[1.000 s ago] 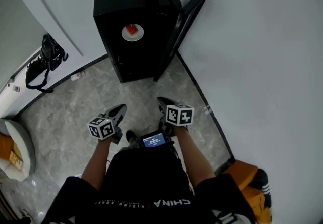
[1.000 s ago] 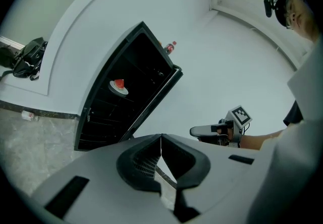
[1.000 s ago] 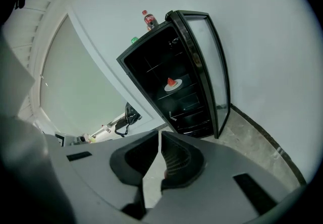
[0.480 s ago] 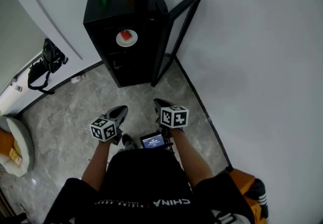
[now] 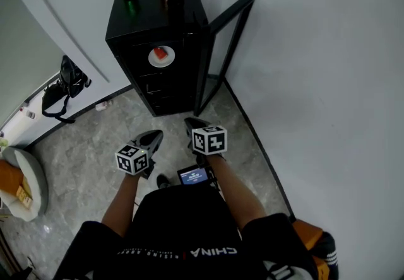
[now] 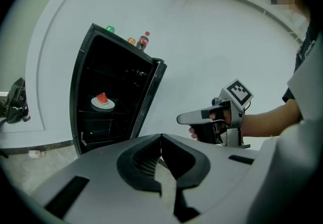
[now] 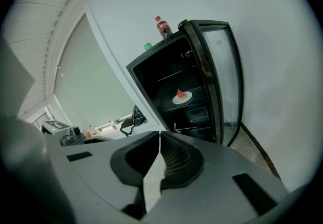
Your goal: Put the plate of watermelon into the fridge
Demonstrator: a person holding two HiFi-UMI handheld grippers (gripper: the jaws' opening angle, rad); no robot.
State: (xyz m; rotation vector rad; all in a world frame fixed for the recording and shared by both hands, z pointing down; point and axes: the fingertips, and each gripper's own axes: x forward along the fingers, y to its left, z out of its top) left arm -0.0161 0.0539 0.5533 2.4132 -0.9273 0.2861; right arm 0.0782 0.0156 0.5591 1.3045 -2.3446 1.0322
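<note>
Head view: your white plate (image 5: 161,57) with one red watermelon wedge (image 5: 161,52) sits on a shelf (image 5: 165,68) inside the open black fridge (image 5: 151,17), well apart from your left gripper (image 5: 153,137) and right gripper (image 5: 189,123); left gripper view: jaws together, empty, plate far ahead; right gripper view: likewise.

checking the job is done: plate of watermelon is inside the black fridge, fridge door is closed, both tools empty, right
Not quite: the fridge door stands open, as the head view shows. The rest holds: the plate of watermelon sits inside the black fridge, and the left tool and right tool are both empty.
</note>
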